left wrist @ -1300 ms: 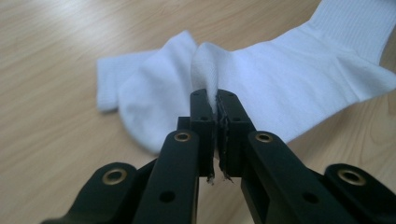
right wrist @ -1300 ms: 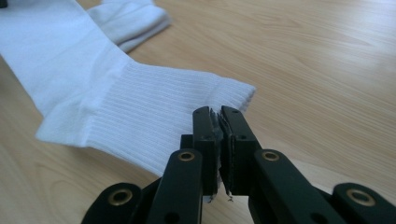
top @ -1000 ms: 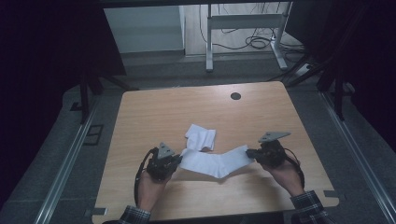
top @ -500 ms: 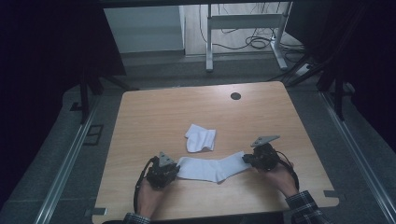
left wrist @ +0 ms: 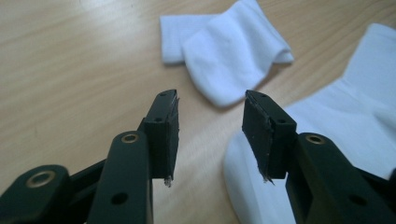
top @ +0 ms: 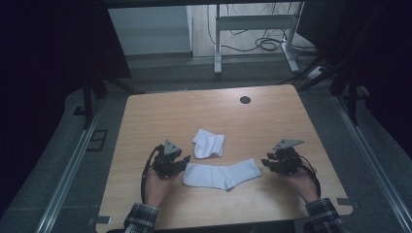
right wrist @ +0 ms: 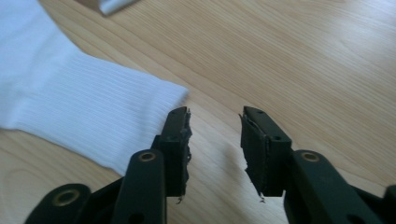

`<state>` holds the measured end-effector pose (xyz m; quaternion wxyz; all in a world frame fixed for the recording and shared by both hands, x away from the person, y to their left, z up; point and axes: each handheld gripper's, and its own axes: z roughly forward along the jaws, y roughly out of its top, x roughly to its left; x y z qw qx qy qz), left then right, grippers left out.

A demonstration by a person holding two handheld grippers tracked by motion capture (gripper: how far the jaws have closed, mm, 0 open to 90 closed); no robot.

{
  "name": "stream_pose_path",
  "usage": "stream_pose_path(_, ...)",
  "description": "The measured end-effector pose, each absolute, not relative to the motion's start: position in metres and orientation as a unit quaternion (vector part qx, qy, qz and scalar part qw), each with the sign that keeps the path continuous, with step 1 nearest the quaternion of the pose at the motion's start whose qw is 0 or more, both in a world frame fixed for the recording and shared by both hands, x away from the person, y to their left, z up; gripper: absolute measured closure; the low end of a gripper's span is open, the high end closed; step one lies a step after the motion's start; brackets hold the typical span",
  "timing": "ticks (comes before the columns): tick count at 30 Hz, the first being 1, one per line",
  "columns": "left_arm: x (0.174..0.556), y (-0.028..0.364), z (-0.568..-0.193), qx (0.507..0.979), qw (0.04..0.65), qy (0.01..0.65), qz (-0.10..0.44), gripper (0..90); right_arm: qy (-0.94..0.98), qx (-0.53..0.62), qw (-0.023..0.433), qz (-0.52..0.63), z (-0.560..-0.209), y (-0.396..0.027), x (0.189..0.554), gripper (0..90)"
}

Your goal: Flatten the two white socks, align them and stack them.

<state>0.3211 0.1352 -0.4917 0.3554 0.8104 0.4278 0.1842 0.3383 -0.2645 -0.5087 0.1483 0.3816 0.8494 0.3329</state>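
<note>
The left gripper [top: 183, 161] sits at the toe end of the flat sock [top: 222, 175], its jaws having just been opening and now partly apart with bare wood between them, the sock's edge just beside one jaw; the flat sock lies stretched out on the near part of the table [top: 160, 111], between the two grippers; the folded sock [top: 209, 143] lies just behind it, near but apart; the right gripper [top: 265, 162] stands just off the cuff end, its jaws also newly parted, gripping nothing.
</note>
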Motion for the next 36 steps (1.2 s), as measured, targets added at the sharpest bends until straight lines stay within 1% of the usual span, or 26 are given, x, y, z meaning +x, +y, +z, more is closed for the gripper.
stream_pose_path(3,0.332,0.129,-0.493,0.814,0.351,0.425,0.183,55.8,0.847,0.386,0.149,0.333,-0.511,-0.268,0.340,57.5)
stream_pose_path(8,0.355,0.114,-0.503,0.820,0.338,0.428,0.171,59.3,0.847,0.392,0.158,0.322,-0.517,-0.280,0.343,52.7)
stream_pose_path(12,0.365,0.109,-0.511,0.820,0.332,0.438,0.162,59.1,0.844,0.399,0.158,0.321,-0.521,-0.286,0.345,51.9)
stream_pose_path(13,0.368,0.108,-0.514,0.821,0.328,0.439,0.161,58.4,0.843,0.401,0.158,0.321,-0.522,-0.288,0.345,51.6)
stream_pose_path(14,0.370,0.107,-0.517,0.823,0.323,0.439,0.161,55.8,0.841,0.405,0.157,0.322,-0.524,-0.291,0.346,50.6)
stream_pose_path(18,0.379,0.100,-0.527,0.830,0.306,0.440,0.156,56.2,0.843,0.407,0.152,0.318,-0.528,-0.293,0.348,49.1)
stream_pose_path(19,0.380,0.099,-0.529,0.831,0.299,0.443,0.154,57.4,0.843,0.406,0.152,0.319,-0.528,-0.293,0.348,48.5)
stream_pose_path(20,0.381,0.099,-0.531,0.828,0.305,0.447,0.148,59.5,0.842,0.406,0.151,0.321,-0.528,-0.293,0.348,48.3)
stream_pose_path(21,0.382,0.099,-0.531,0.825,0.309,0.452,0.139,63.8,0.843,0.405,0.150,0.319,-0.528,-0.293,0.348,48.2)
stream_pose_path(23,0.383,0.099,-0.531,0.823,0.314,0.456,0.128,73.6,0.842,0.405,0.150,0.322,-0.529,-0.293,0.348,47.6)
stream_pose_path(24,0.383,0.098,-0.530,0.825,0.311,0.453,0.131,82.8,0.842,0.405,0.150,0.324,-0.529,-0.293,0.347,47.0)
stream_pose_path(27,0.382,0.096,-0.525,0.824,0.318,0.449,0.137,84.0,0.842,0.403,0.150,0.325,-0.529,-0.293,0.347,46.1)
stream_pose_path(29,0.381,0.096,-0.519,0.818,0.336,0.445,0.140,84.2,0.842,0.402,0.150,0.327,-0.530,-0.293,0.347,45.3)
stream_pose_path(36,0.384,0.081,-0.489,0.812,0.379,0.422,0.136,84.2,0.842,0.400,0.151,0.330,-0.531,-0.292,0.347,42.9)
